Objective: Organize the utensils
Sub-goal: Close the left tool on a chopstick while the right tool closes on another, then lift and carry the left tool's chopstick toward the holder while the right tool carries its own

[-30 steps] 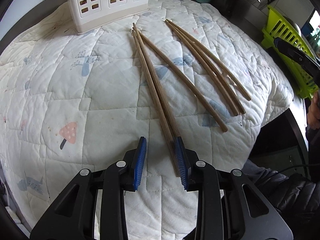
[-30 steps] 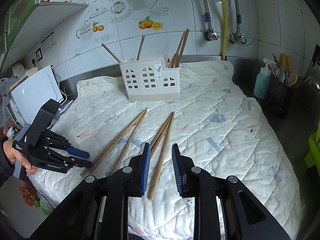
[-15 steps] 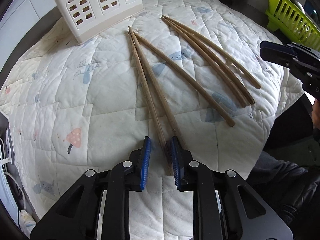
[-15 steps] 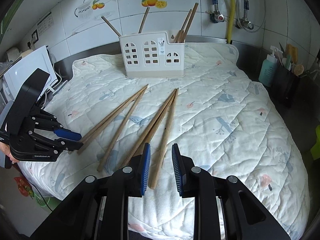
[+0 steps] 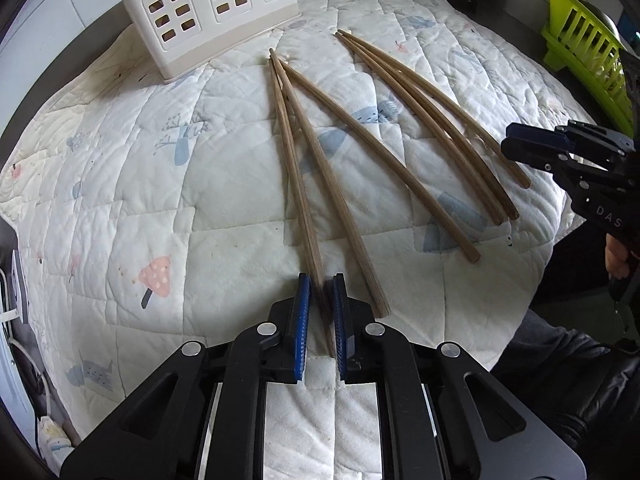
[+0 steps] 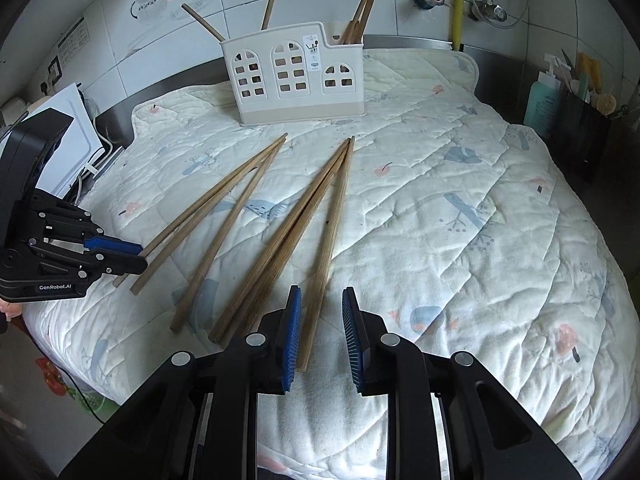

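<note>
Left gripper (image 5: pixel 319 312): closing on the near end of the leftmost chopstick (image 5: pixel 294 168), jaws much narrower than a second ago (pads all but on the wood, stick still flat on the quilt).
Right gripper (image 6: pixel 319 332): part open, astride the near end of the rightmost chopstick (image 6: pixel 328 236), lower over the quilt than a second ago; no squeeze on it yet.
Loose chopsticks: six on the quilted mat (image 6: pixel 460 184), in two fans of three, thin ends toward the holder; none lifted.
Quilted mat: spread over the counter (image 6: pixel 500 64), soft under the sticks (likely to give under the pads).
Utensil holder (image 6: pixel 296 76): white, upright at the far edge of the mat, several chopsticks already standing in it.
Meaning for the task: pick-up stage on both sides, left ahead of right; carry to the holder still to come.
</note>
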Tool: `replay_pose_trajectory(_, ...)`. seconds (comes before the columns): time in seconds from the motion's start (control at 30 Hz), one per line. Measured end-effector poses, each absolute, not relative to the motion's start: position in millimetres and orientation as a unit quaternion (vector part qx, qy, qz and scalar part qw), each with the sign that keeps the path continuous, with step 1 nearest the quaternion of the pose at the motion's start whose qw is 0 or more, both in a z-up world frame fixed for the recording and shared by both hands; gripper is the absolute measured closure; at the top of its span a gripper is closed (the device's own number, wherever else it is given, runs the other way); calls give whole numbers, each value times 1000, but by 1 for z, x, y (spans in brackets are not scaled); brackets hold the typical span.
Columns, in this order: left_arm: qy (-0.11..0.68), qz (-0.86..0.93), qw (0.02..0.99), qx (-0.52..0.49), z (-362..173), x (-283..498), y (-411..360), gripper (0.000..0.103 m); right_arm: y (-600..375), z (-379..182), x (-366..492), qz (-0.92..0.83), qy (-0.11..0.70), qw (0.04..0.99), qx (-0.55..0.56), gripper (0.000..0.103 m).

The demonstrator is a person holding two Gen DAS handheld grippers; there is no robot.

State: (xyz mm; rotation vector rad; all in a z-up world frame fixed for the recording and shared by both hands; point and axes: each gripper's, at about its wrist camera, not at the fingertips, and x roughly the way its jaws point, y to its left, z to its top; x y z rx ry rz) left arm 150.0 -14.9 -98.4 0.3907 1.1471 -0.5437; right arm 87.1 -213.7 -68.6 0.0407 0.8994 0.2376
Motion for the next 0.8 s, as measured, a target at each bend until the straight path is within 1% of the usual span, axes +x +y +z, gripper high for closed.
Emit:
replay_pose_trajectory(0.13,525,-258,791,182,-100,151,-16,93,-211,-78,91,107,440,892,20,85)
replay_pose_trajectory(0.23,525,-258,791,179,-100,152,-13,92,-205,-78,90,98,432,896,1,93)
replay_pose_trajectory(0.27,526,-257,790,180,-100,150,-13,92,-205,-77,90,98,432,896,0,94)
replay_pose_trajectory(0.43,530,-254,786,193,-97,150,-16,94,-209,-71,87,93,427,900,-5,96)
replay_pose_trajectory(0.63,547,-242,786,160,-99,155,-13,93,-213,-62,85,90,415,905,-6,96)
replay_pose_trajectory(0.8,546,-243,783,170,-95,155,-12,94,-213,-58,84,91,411,907,-8,96)
